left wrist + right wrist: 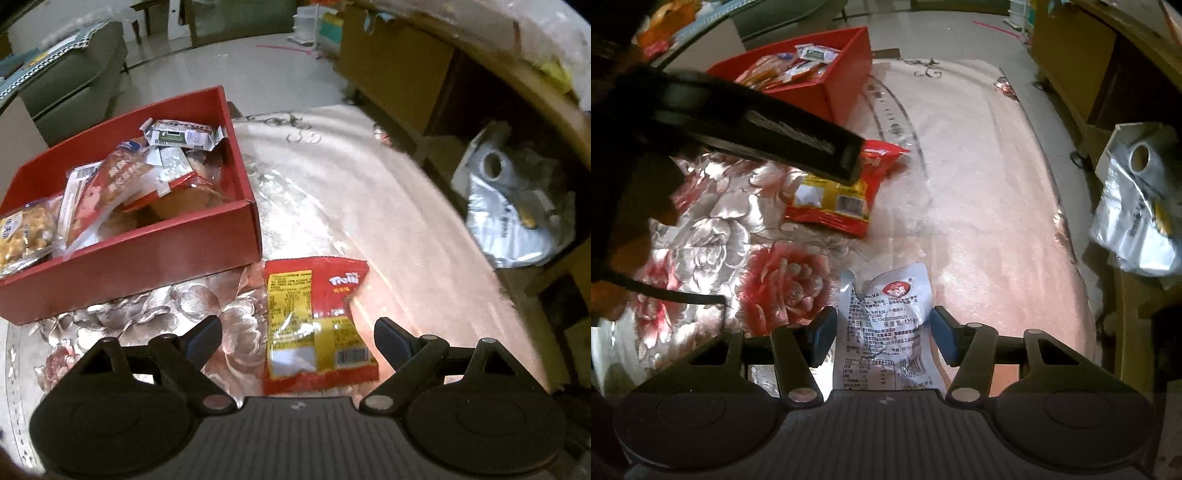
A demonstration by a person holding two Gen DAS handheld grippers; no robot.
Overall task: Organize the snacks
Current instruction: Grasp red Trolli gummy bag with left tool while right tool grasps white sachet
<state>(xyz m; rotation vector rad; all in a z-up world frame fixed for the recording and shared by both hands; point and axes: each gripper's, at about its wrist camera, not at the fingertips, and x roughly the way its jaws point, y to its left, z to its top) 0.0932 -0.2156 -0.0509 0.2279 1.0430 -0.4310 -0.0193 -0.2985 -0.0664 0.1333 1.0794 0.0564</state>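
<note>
A red and yellow gummy packet (317, 321) lies flat on the flowered tablecloth (177, 302), just right of a red box (147, 243) that holds several snack packs. My left gripper (297, 334) hangs over this packet, open, one finger on each side and the pads clear of it. In the right wrist view the same packet (834, 203) lies beyond a white printed sachet (886, 325). My right gripper (882, 332) is shut on that sachet, its blue pads against both edges. The left gripper (849, 162) reaches in from the upper left, and the red box (846, 85) stands behind it.
The table's right edge (491, 266) drops off to a silver plastic bag (517, 206) on a lower shelf, also in the right wrist view (1137, 210). Wooden furniture (399, 74) stands at the back right, and a grey-green sofa (74, 77) at the back left.
</note>
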